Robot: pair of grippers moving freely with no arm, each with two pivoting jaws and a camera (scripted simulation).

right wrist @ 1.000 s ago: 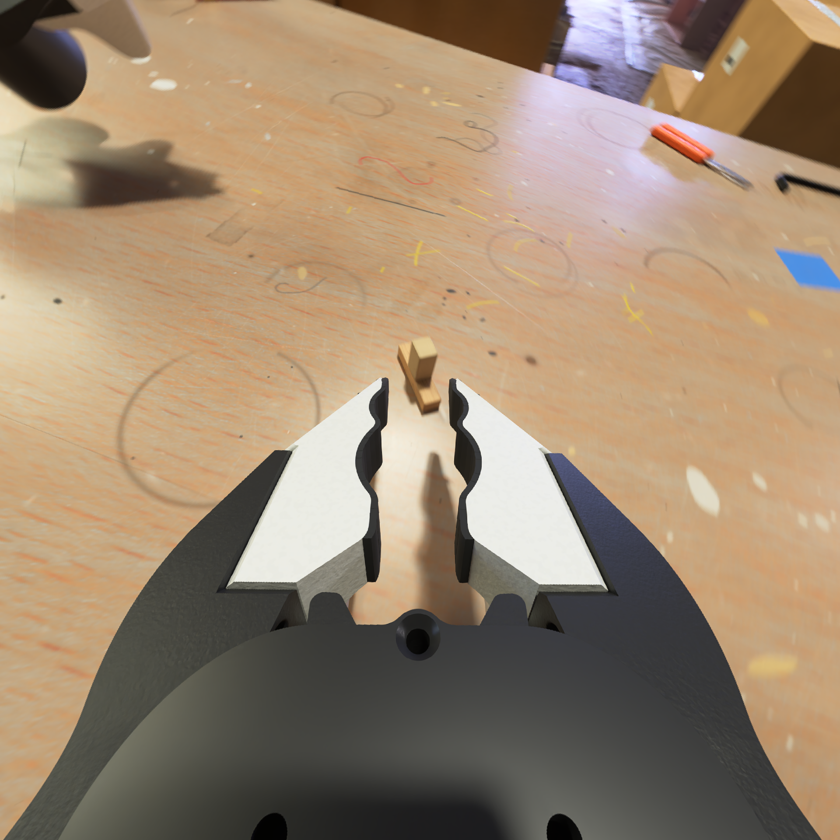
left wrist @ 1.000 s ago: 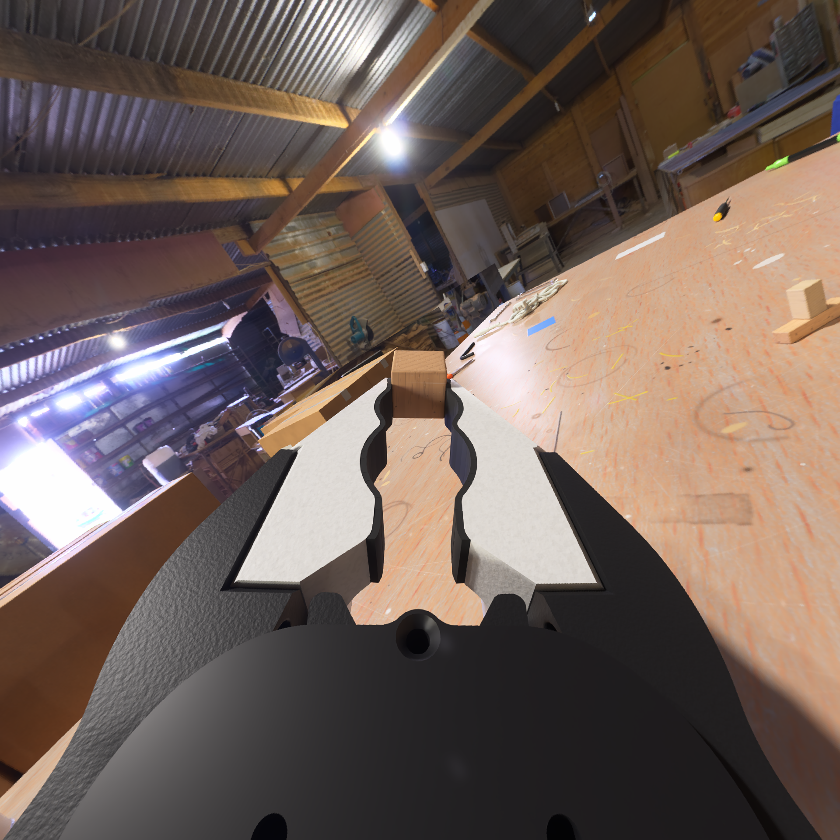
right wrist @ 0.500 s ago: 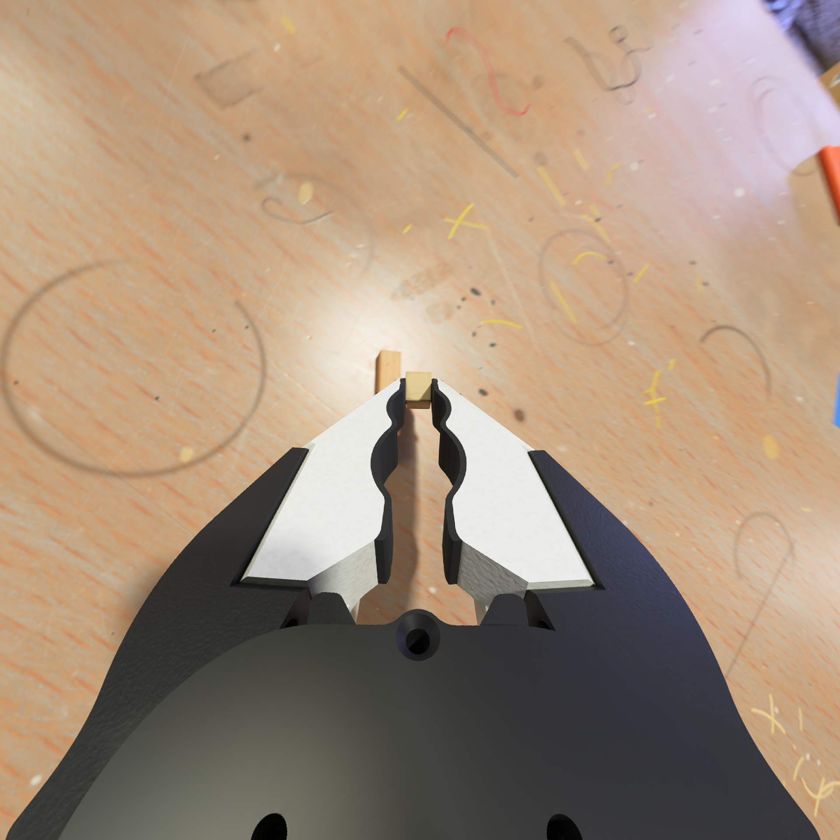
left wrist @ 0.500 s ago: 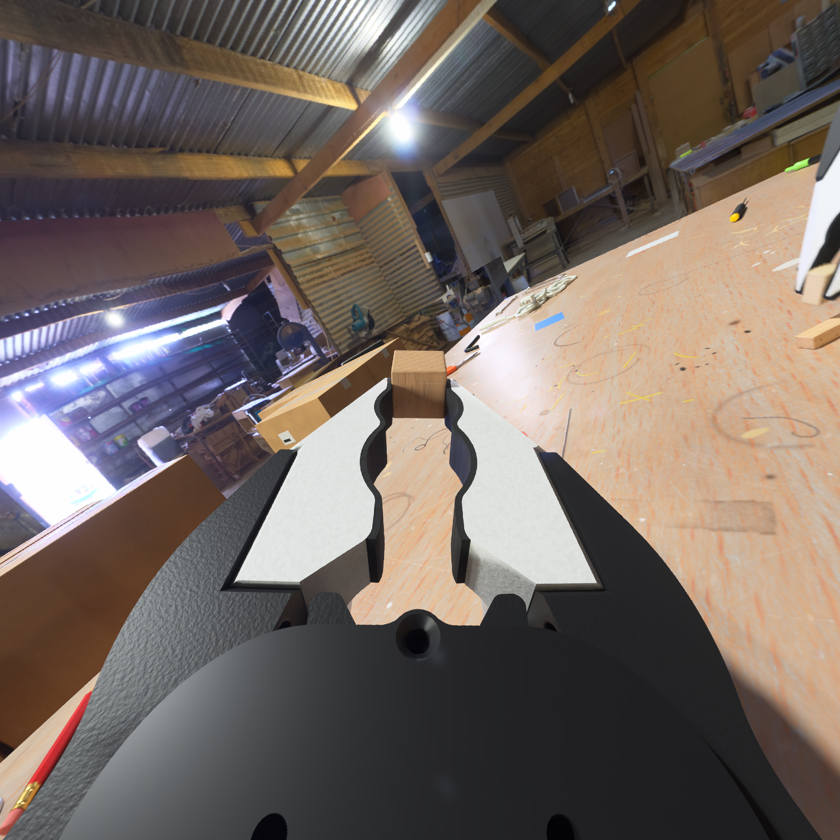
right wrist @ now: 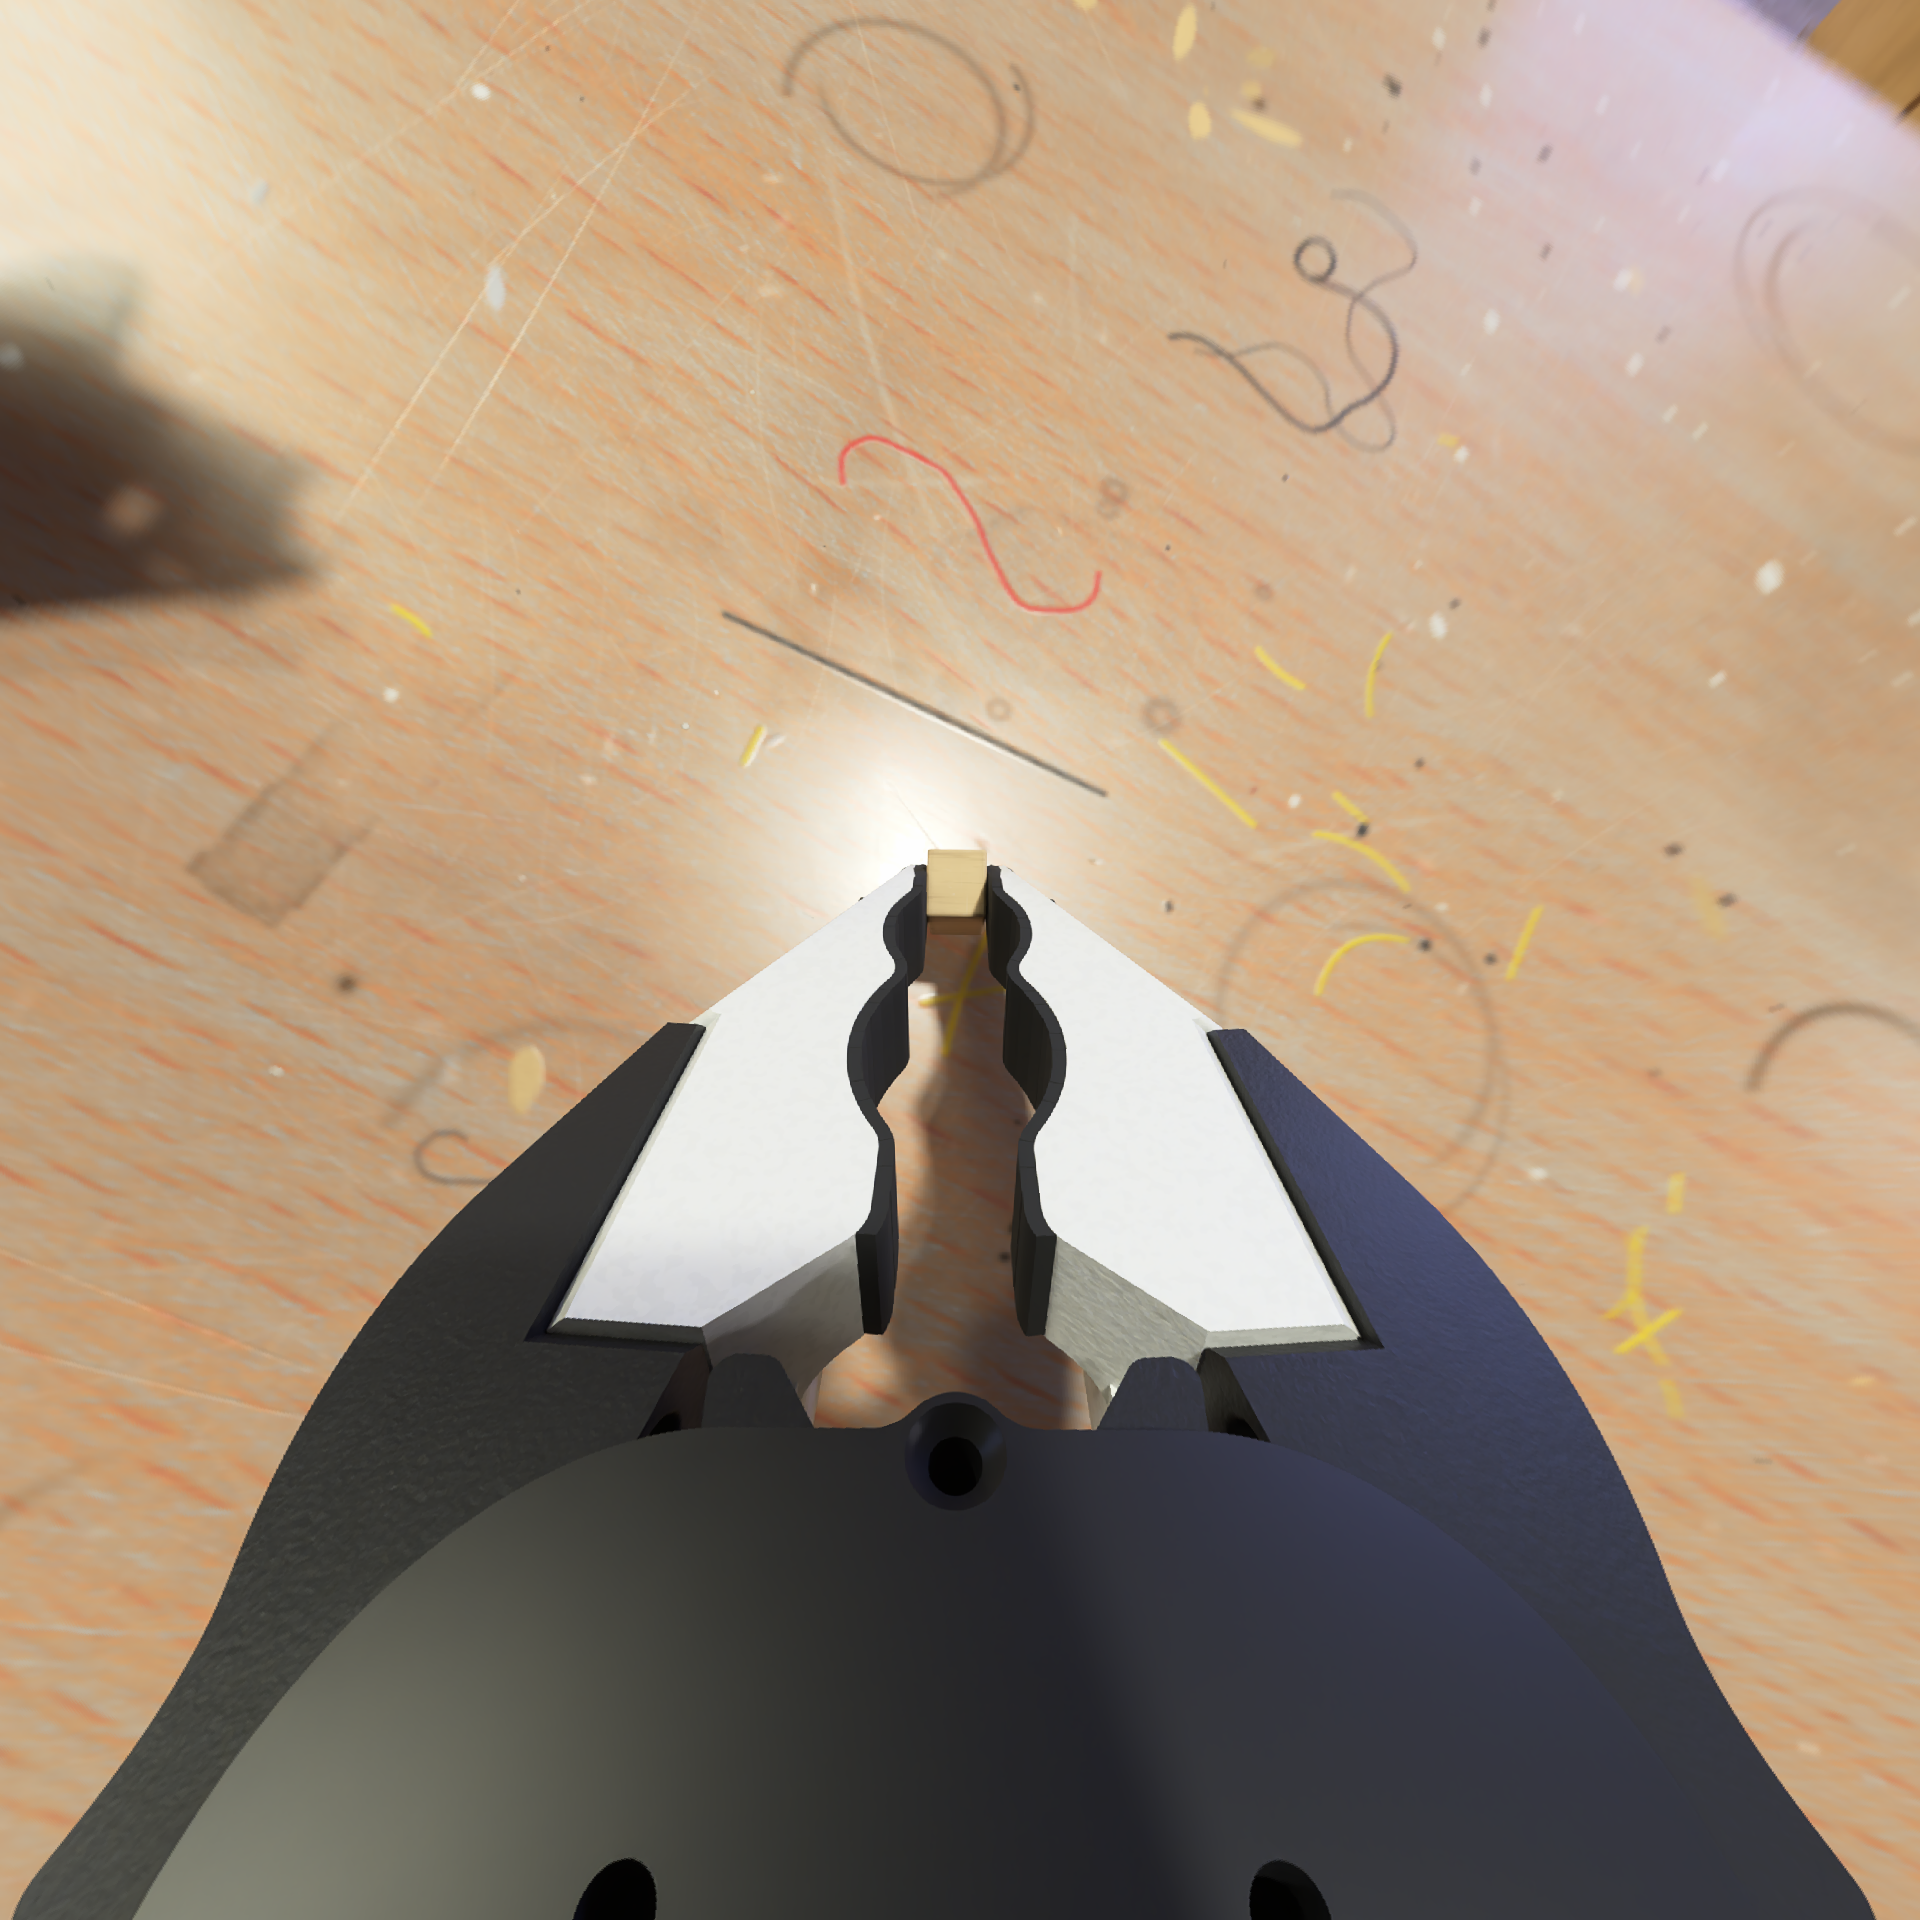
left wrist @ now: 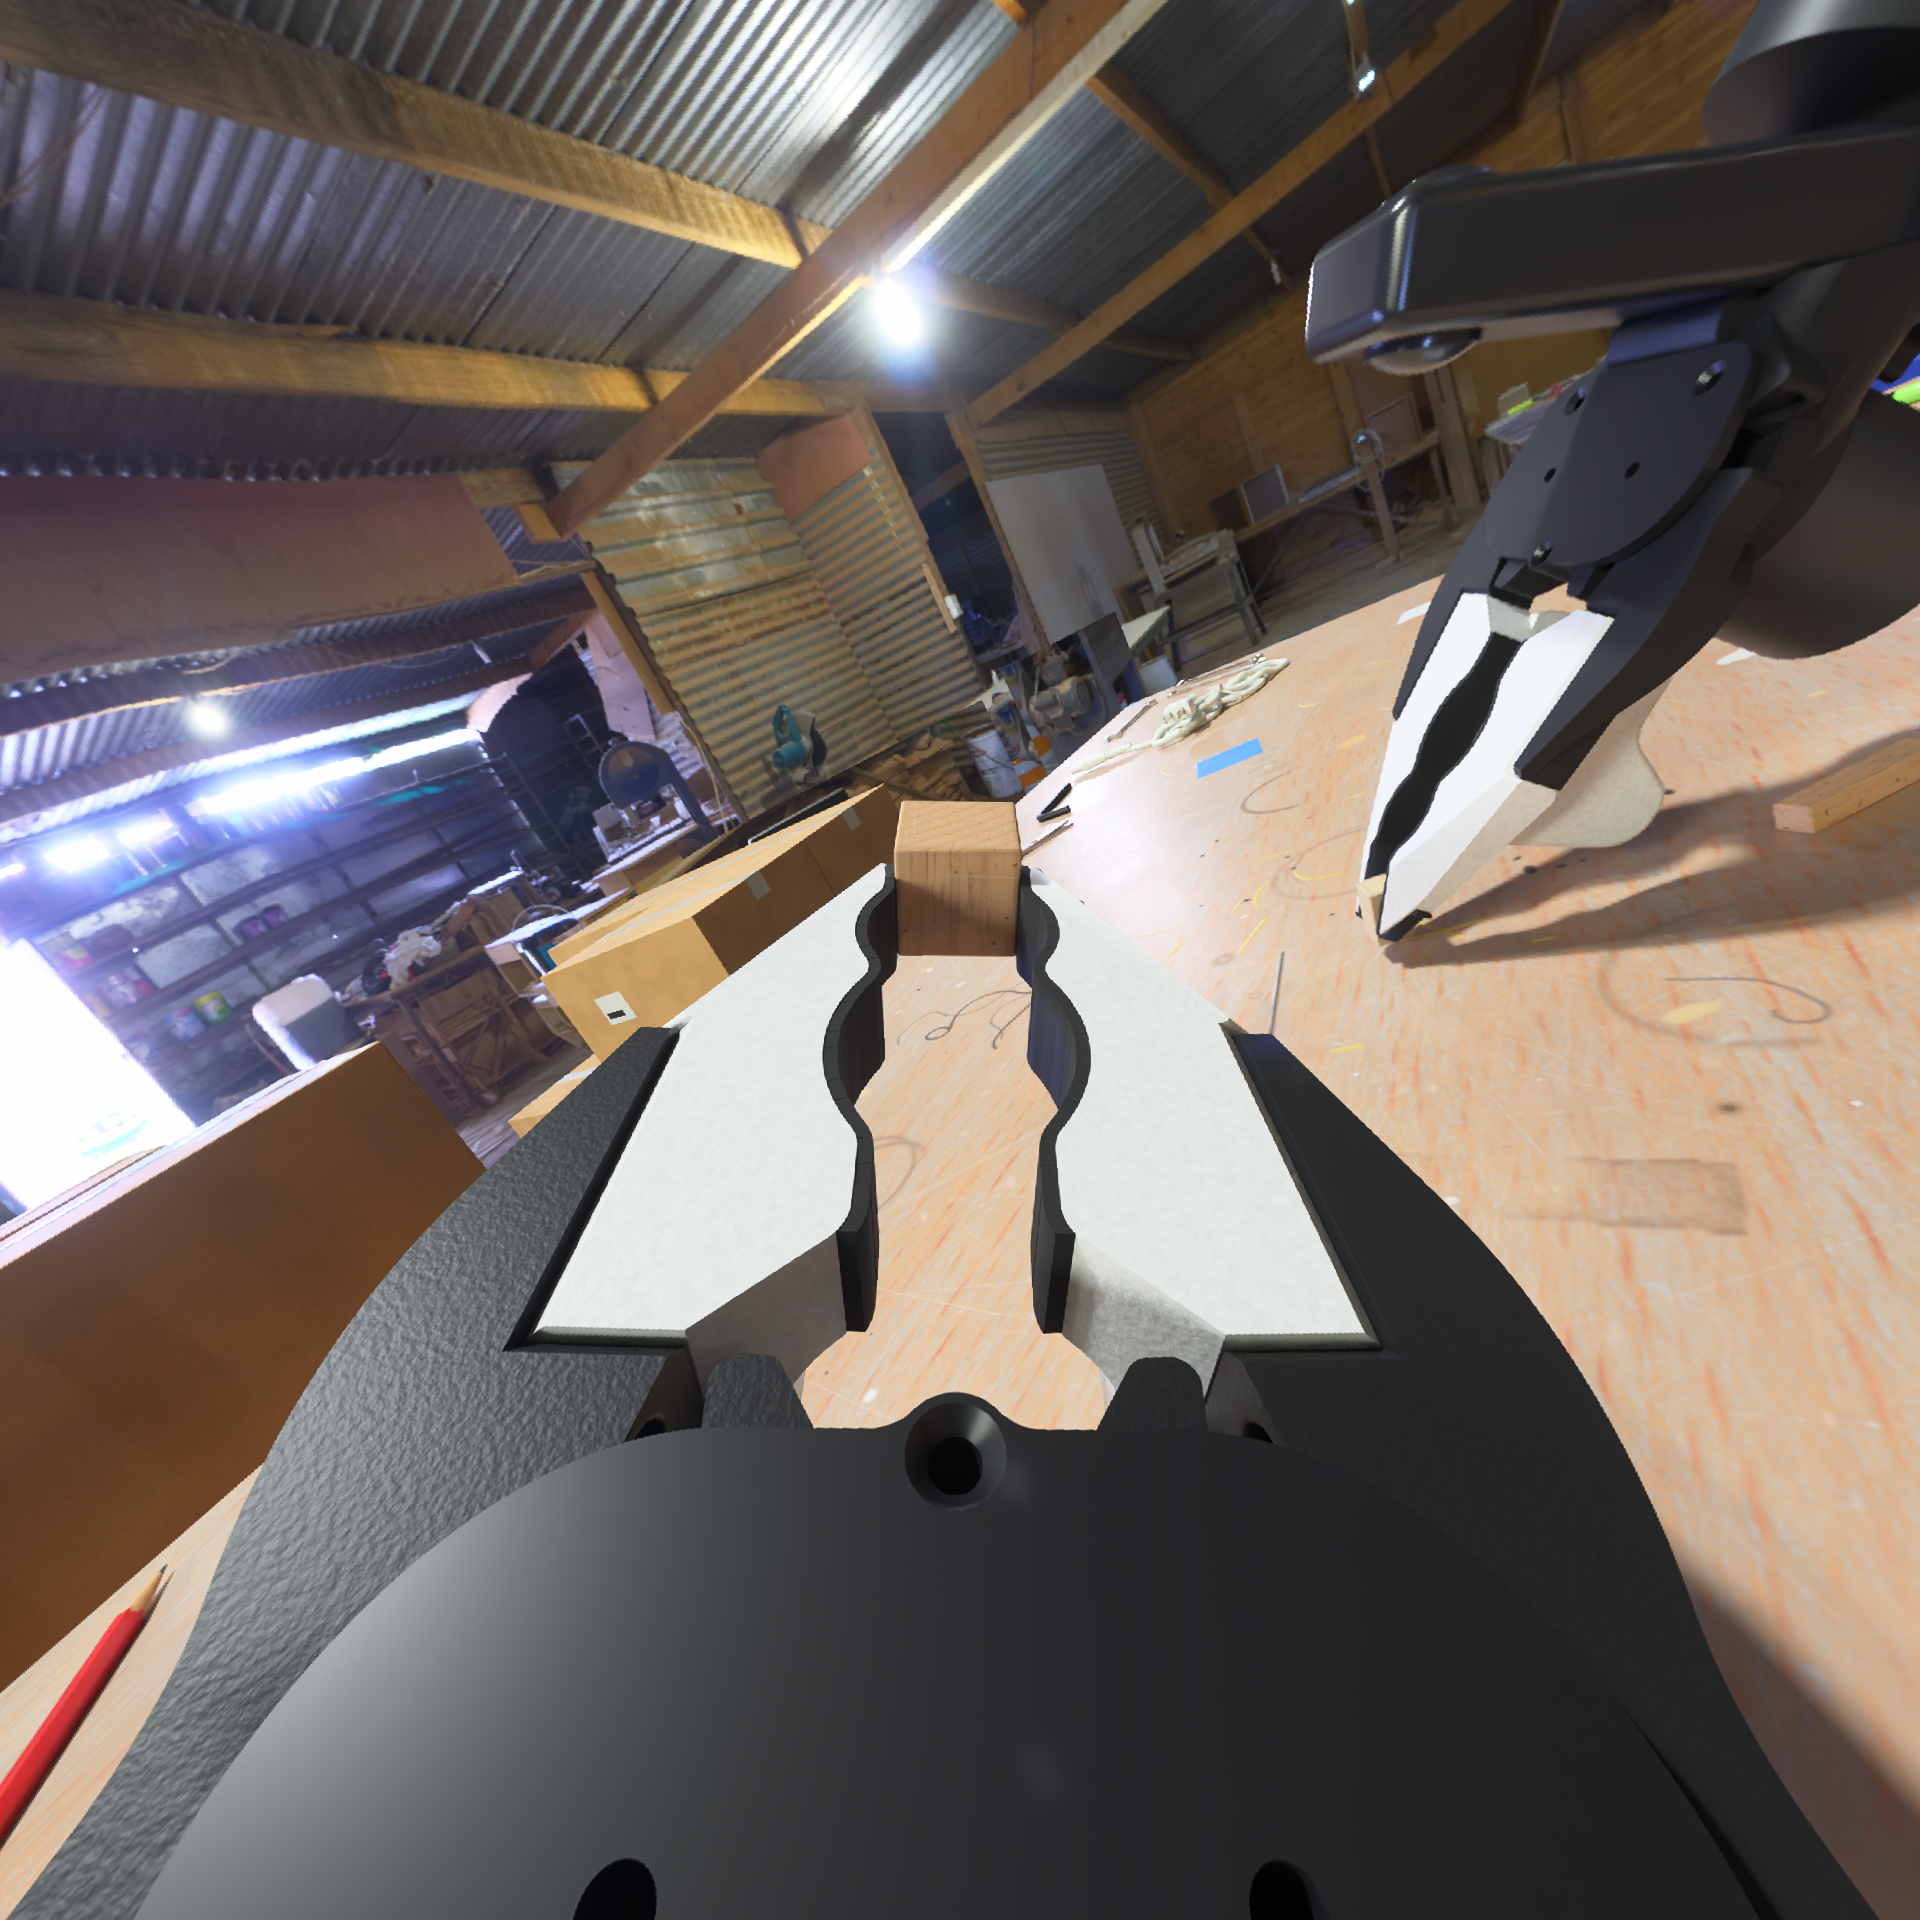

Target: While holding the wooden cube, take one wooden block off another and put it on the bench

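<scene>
Left gripper (left wrist: 956, 883) clamps the wooden cube (left wrist: 954, 878) between its tips; right gripper (right wrist: 954, 894) pinches the small block (right wrist: 955, 883) at its tips – lower until it seats on the bench (right wrist: 520, 727), then release – don't drop it

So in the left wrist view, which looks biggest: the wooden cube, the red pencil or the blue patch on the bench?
1. wooden cube, though it sits closest to the camera
2. red pencil, long but thin and cut off by the frame's edge
3. blue patch, clearly smallest, though farthest away
</scene>
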